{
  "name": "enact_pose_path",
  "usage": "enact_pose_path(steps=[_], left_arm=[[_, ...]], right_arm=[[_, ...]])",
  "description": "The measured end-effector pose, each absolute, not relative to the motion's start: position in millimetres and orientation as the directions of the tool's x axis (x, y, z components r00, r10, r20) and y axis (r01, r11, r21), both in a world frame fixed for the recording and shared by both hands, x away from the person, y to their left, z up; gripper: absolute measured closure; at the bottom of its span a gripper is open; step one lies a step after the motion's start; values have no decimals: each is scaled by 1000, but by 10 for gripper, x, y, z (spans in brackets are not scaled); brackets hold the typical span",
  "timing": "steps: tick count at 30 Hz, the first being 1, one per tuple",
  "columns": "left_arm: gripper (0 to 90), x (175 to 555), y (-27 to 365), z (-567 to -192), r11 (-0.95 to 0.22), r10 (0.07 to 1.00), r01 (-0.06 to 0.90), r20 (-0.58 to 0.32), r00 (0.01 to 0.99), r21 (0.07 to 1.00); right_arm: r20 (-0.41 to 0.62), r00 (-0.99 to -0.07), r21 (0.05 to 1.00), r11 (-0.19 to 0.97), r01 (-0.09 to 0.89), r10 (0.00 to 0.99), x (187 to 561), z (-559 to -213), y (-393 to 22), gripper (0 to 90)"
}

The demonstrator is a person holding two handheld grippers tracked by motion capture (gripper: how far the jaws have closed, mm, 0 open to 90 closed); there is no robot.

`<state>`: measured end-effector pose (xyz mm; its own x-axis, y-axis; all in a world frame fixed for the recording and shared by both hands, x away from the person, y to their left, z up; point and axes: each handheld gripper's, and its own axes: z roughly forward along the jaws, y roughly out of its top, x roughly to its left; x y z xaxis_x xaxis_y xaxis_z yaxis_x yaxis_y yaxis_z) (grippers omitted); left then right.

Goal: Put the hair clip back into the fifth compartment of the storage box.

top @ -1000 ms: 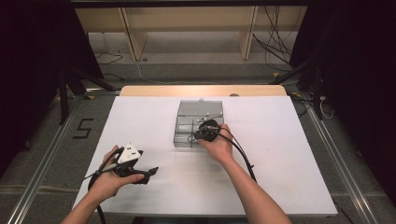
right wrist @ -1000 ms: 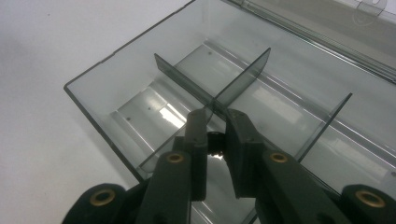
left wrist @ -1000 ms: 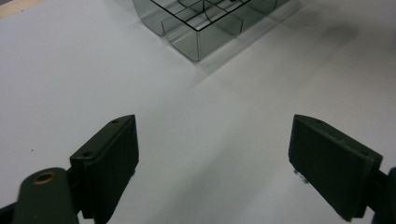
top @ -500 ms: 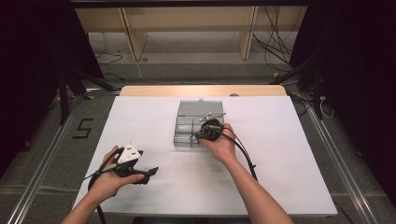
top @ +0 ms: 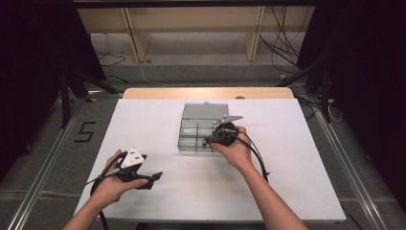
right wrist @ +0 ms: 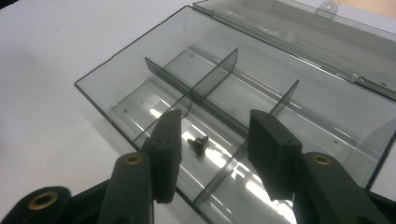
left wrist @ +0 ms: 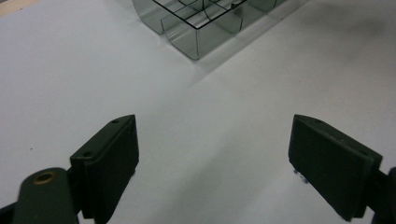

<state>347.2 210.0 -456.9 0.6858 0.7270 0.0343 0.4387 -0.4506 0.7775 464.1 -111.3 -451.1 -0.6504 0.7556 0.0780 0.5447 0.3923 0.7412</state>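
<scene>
A clear grey compartment box (top: 187,128) stands mid-table with its lid (top: 206,110) folded back. My right gripper (top: 208,142) hovers over the box's near right part. In the right gripper view its jaws (right wrist: 215,116) have just been opening and stand apart, with nothing pressed between them. Below the gap, a small dark screw (right wrist: 198,143) lies loose on the floor of a front compartment of the box (right wrist: 95,93). My left gripper (top: 154,179) rests low at the table's near left, open (left wrist: 212,123), holding nothing, with the box (left wrist: 196,35) farther ahead.
The white table top (top: 297,158) spreads wide to both sides of the box. A wooden strip (top: 206,92) runs along the far edge. Cables trail from both grippers toward the near edge. Dark floor and metal rails flank the table.
The right gripper has drawn slightly up and to the right over the box. The left hand has stayed where it was.
</scene>
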Motion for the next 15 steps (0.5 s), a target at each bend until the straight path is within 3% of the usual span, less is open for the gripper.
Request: enact_pose_path(steps=[15], left_arm=[[156,3469,2099,-4571,-449,730,442,34,682,777]], right_arm=[[102,-643,788,333,518,759,4312,-4445,-1588,421]])
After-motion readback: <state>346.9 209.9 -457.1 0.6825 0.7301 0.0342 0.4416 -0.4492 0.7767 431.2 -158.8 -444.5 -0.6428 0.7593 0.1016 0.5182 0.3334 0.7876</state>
